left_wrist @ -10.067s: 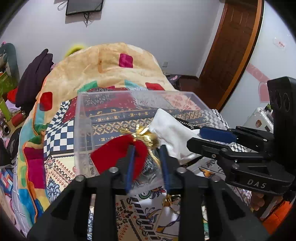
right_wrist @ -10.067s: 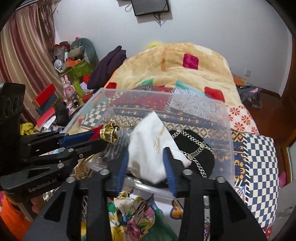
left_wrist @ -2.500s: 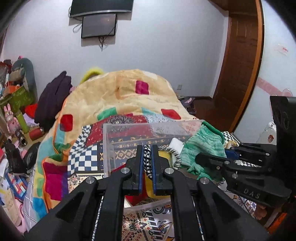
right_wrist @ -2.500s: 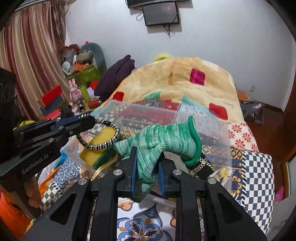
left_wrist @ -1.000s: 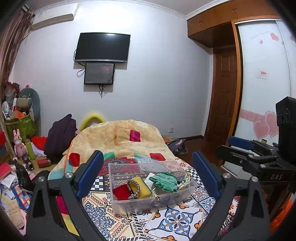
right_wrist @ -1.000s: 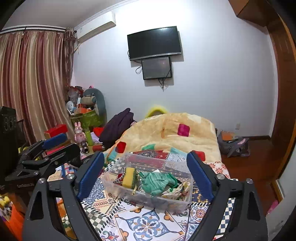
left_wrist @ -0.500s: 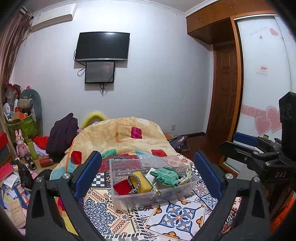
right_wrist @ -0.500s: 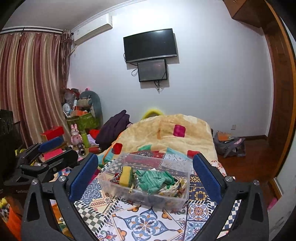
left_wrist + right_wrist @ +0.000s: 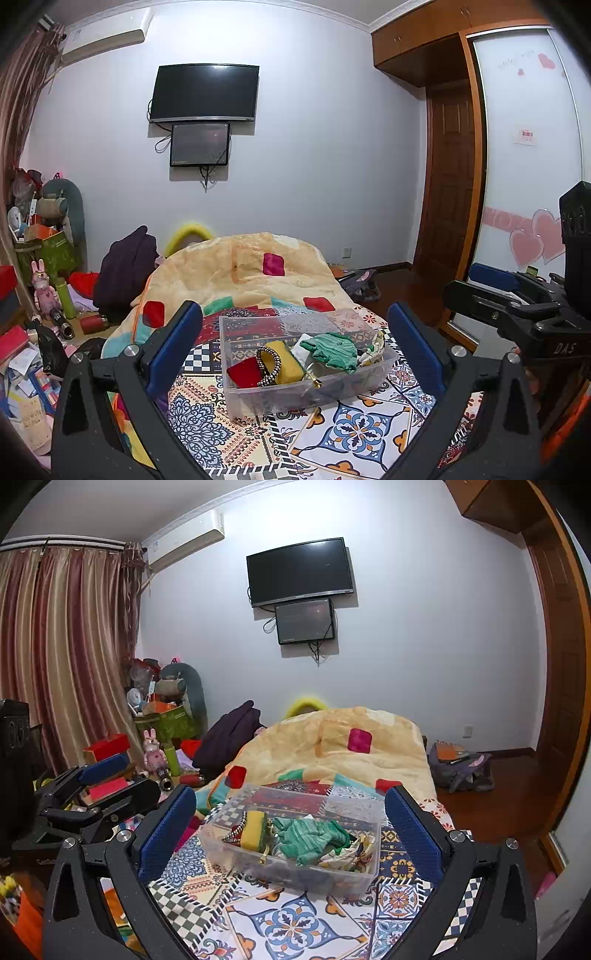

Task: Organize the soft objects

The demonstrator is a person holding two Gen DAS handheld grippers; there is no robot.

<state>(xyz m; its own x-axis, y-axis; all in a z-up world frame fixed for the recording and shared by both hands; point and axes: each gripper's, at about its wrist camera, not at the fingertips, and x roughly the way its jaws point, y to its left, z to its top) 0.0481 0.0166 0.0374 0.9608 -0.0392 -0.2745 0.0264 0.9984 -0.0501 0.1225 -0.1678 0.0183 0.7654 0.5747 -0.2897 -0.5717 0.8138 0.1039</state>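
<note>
Both grippers are held back from the bed, each with its jaws spread wide and nothing between the blue pads. The left gripper frames the clear plastic bin in its own view without touching it; the bin sits well beyond the fingertips. The right gripper does the same in its view: its 2 blue-padded fingers stand far apart to either side of the bin, clear of its walls. The right jaws have just been opening to this full spread, and no object lies between them. Each gripper also shows at the edge of the other's camera, to the side and empty.

The bin rests on the patterned bedspread near the foot of the bed, in front of the rumpled orange quilt. The soft objects are all inside it. A green knitted glove lies on top toward the middle-right. Beside it sits a yellow sponge-like piece with a black-and-white beaded bracelet looped over it, and a red pouch lies at the near left corner. A floral fabric piece is bunched against the right end, and a white cloth peeks out behind the glove. A small gold clasp shows against the front wall of the bin.
</note>
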